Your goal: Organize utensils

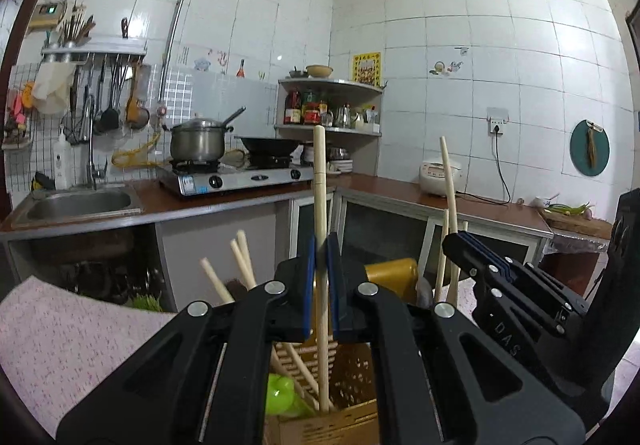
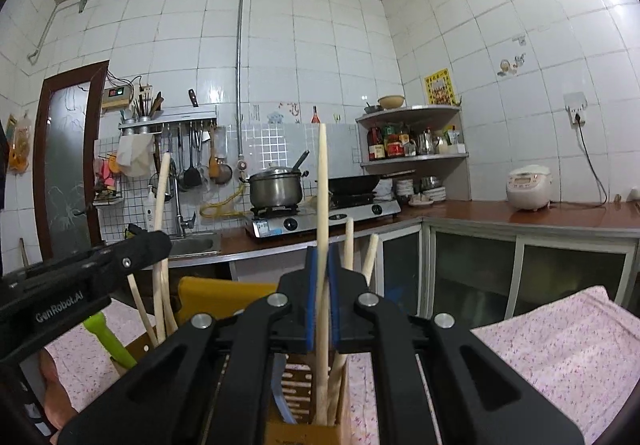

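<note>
My left gripper (image 1: 320, 249) is shut on an upright pale wooden chopstick (image 1: 320, 181) whose lower end stands in a brown slotted utensil holder (image 1: 352, 377). My right gripper (image 2: 322, 257) is shut on another upright wooden chopstick (image 2: 323, 181) that also stands in the holder (image 2: 298, 393). The right gripper shows in the left wrist view (image 1: 460, 239) clamping its chopstick (image 1: 447, 173). The left gripper shows in the right wrist view (image 2: 160, 243) at the left. Several more chopsticks (image 1: 240, 265) and a green utensil (image 1: 282, 393) stand in the holder.
The holder stands on a table with a pink patterned cloth (image 2: 560, 345). A yellow object (image 1: 390, 275) is behind it. Beyond are a counter with a sink (image 1: 76, 203), a gas stove (image 1: 236, 175) with a pot and wok, a rice cooker (image 2: 528, 187) and a corner shelf.
</note>
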`<state>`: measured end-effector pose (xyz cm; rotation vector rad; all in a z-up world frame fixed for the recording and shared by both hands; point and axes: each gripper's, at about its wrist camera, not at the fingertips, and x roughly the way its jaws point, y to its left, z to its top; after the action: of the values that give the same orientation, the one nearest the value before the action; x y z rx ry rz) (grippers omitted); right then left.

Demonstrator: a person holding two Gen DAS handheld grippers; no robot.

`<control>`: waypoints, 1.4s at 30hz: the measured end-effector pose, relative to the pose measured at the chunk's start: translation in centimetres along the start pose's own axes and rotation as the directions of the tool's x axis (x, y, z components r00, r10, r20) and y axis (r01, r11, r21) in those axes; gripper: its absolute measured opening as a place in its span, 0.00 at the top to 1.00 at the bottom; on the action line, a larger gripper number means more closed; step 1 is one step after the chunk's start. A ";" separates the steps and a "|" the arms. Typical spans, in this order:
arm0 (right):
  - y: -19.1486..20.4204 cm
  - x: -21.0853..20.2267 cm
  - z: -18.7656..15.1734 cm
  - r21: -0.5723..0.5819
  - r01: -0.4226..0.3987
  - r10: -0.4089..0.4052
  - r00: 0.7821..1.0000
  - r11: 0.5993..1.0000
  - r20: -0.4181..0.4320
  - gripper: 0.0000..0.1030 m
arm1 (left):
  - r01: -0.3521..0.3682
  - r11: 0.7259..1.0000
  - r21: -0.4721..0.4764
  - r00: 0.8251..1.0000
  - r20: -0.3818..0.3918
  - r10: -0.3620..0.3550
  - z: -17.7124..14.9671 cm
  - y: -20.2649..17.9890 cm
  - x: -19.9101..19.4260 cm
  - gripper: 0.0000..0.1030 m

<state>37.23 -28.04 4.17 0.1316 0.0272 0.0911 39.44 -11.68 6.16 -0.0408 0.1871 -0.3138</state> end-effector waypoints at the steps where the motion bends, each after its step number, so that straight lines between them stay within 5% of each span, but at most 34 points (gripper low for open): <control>1: -0.1 -0.2 -0.2 0.003 0.001 -0.001 1.000 1.000 -0.003 0.94 | -0.002 1.000 -0.005 1.000 -0.006 0.002 -0.1 0.2 0.0 0.95; 9: -0.7 -0.8 -0.8 0.018 -0.015 0.016 0.996 1.000 -0.084 0.88 | -0.006 0.999 -0.039 0.999 -0.040 0.005 0.3 1.2 -1.6 0.92; 10: -0.8 -1.0 -0.6 0.020 -0.014 0.016 0.996 1.000 -0.090 0.81 | -0.002 0.999 -0.042 0.999 -0.042 0.001 0.5 1.1 -2.0 0.85; 12: -1.0 -1.9 -0.2 0.029 -0.010 0.013 0.996 1.000 -0.086 0.52 | -0.008 0.999 -0.050 0.999 -0.035 0.006 1.2 1.2 -3.2 0.66; 17: -1.0 -4.4 1.4 0.015 -0.006 0.007 0.994 1.000 -0.112 0.50 | -0.015 0.996 -0.090 1.000 -0.020 0.014 3.2 2.1 -7.4 0.26; 22: -0.6 -7.9 1.9 -0.015 0.018 -0.020 0.989 1.000 -0.149 0.26 | -0.036 0.996 -0.080 0.999 -0.002 0.036 3.7 3.0 -12.9 0.05; 31: 1.4 -18.5 0.5 -0.089 0.111 -0.126 0.974 0.990 -0.190 0.07 | -0.106 0.993 -0.053 0.993 -0.054 0.104 0.6 2.4 -22.2 0.05; 36: 2.5 -24.3 -0.4 -0.064 0.156 -0.167 0.960 0.986 -0.226 0.04 | -0.185 0.983 0.017 0.980 -0.074 0.185 -2.0 0.5 -26.6 0.05; 42: 3.9 -29.4 -2.5 -0.058 0.196 -0.204 0.942 0.979 -0.268 0.04 | -0.177 0.984 -0.028 0.980 -0.103 0.173 -5.8 -0.1 -31.3 0.05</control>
<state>7.48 -26.56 2.86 0.0845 0.3143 -0.0948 9.05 -2.14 6.02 -0.0446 0.2943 -0.1367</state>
